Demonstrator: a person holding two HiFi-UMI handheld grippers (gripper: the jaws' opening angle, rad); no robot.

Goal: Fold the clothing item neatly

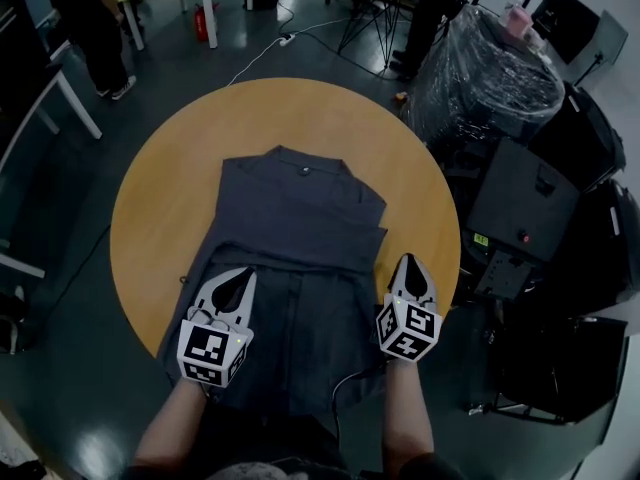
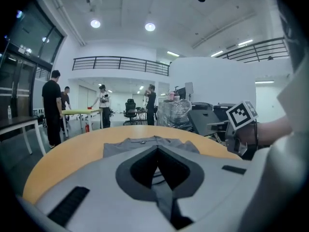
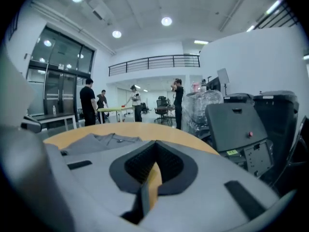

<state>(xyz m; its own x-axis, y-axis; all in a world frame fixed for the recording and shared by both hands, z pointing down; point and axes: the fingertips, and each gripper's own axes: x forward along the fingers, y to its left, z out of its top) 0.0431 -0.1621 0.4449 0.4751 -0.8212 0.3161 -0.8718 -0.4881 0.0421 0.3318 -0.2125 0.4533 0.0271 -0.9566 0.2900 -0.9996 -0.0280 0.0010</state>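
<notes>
Grey garment [image 1: 300, 228] lies flat mid round desk [image 1: 150, 198], collar at far side, hem hanging over near edge. L claw [image 1: 243, 276] clenched, tips over cloth's left part. R claw [image 1: 409, 261] clenched, tips over bare desk just beside garment's right edge. Bare wood left & far; black cases [image 1: 520, 203] crowd desk's right rim.

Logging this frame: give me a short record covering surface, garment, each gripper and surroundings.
surface: round wooden table
garment: grey garment lying flat, collar at the far side, near end reaching the table's near edge
left gripper: over the garment's left part, jaws together at the tips, grey cloth showing behind them
right gripper: at the garment's right edge, jaws together, bare wood showing behind them
surroundings: plastic-wrapped bundle to the right, people standing beyond
</notes>
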